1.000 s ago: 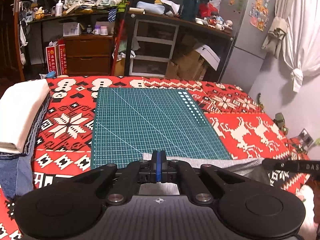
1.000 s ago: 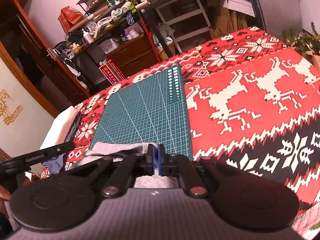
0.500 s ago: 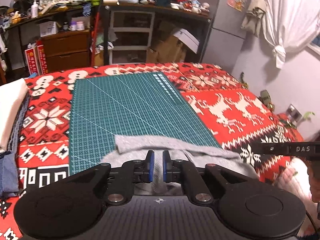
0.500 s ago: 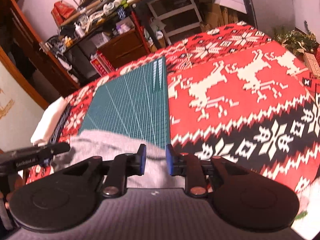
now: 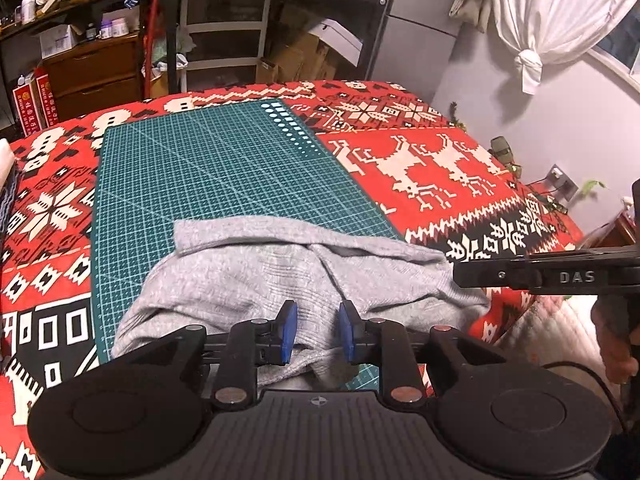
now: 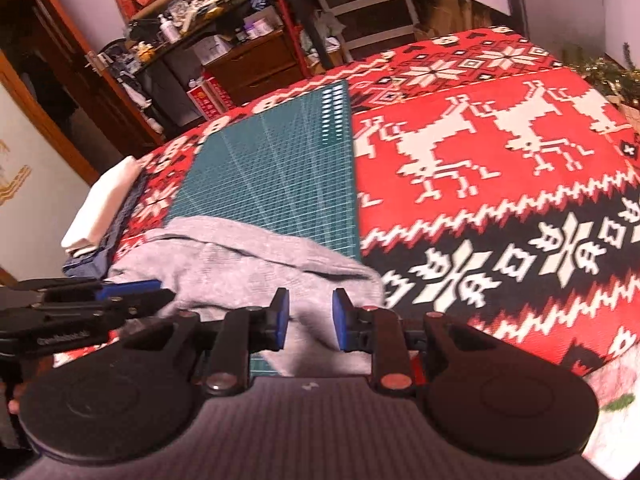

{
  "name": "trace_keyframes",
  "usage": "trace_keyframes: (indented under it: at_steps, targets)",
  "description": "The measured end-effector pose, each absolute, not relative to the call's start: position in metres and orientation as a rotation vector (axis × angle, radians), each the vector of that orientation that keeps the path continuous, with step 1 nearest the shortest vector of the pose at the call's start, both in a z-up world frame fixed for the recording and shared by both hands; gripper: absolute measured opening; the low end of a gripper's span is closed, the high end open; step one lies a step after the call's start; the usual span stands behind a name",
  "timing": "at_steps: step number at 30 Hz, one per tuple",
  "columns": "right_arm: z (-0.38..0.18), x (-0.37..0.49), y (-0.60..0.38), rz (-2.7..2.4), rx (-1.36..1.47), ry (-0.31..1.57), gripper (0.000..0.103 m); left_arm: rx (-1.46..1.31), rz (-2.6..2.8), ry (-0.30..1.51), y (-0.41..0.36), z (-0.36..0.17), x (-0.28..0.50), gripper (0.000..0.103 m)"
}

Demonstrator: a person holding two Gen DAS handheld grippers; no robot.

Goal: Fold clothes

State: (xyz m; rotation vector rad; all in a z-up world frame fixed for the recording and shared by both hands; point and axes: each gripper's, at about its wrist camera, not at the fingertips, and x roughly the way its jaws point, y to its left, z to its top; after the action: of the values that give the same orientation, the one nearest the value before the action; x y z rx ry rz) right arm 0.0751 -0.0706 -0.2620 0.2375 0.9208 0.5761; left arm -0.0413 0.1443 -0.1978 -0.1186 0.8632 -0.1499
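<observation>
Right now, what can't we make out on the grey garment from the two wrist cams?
- Grey garment: near edge hidden behind left gripper body in left wrist view; type unclear, bunched.
- Same behind right gripper in right wrist view.
- Folded pile: cut off in left wrist view, partly hidden in right.

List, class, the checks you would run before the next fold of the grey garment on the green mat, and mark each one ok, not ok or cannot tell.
1. Left gripper open and free of cloth: ok, its blue pads stand apart over the grey garment.
2. Right gripper open: ok, pads apart with cloth below.
3. Garment lying flat: not ok, it is bunched in ridges and creases.
4. Garment fully on the green cutting mat: not ok, its right side spills onto the red patterned blanket.
5. Room on the mat beyond the garment: ok, bare grid shows.
6. Which edge is hem or collar: cannot tell.
</observation>
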Motion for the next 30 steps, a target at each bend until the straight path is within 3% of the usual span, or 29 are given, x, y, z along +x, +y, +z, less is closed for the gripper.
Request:
trace_keyframes:
  at_steps: [11, 12, 14, 17, 27, 30]
  targets:
    - [-0.255, 0.064, -0.05, 0.598, 0.08, 0.909, 0.027, -0.18, -0.115, 0.832, 0.171, -0.182, -0.068, 0.023]
    - [-0.255, 0.065, -0.052, 0.579, 0.072, 0.907, 0.027, -0.177, -0.121, 0.833, 0.169, -0.181, -0.071, 0.025]
    - [-0.254, 0.068, -0.061, 0.536, 0.059, 0.902, 0.027, -0.167, -0.128, 0.834, 0.164, -0.181, -0.075, 0.041]
    - [-0.254, 0.074, -0.077, 0.494, 0.044, 0.907, 0.027, -0.141, -0.14, 0.832, 0.154, -0.183, -0.077, 0.043]
    - [-0.273, 0.083, -0.105, 0.469, 0.129, 1.007, 0.027, -0.008, -0.114, 0.865, 0.127, -0.203, -0.055, 0.041]
    - [-0.276, 0.082, -0.101, 0.483, 0.118, 1.015, 0.027, 0.01, -0.094, 0.864, 0.127, -0.207, -0.052, 0.03]
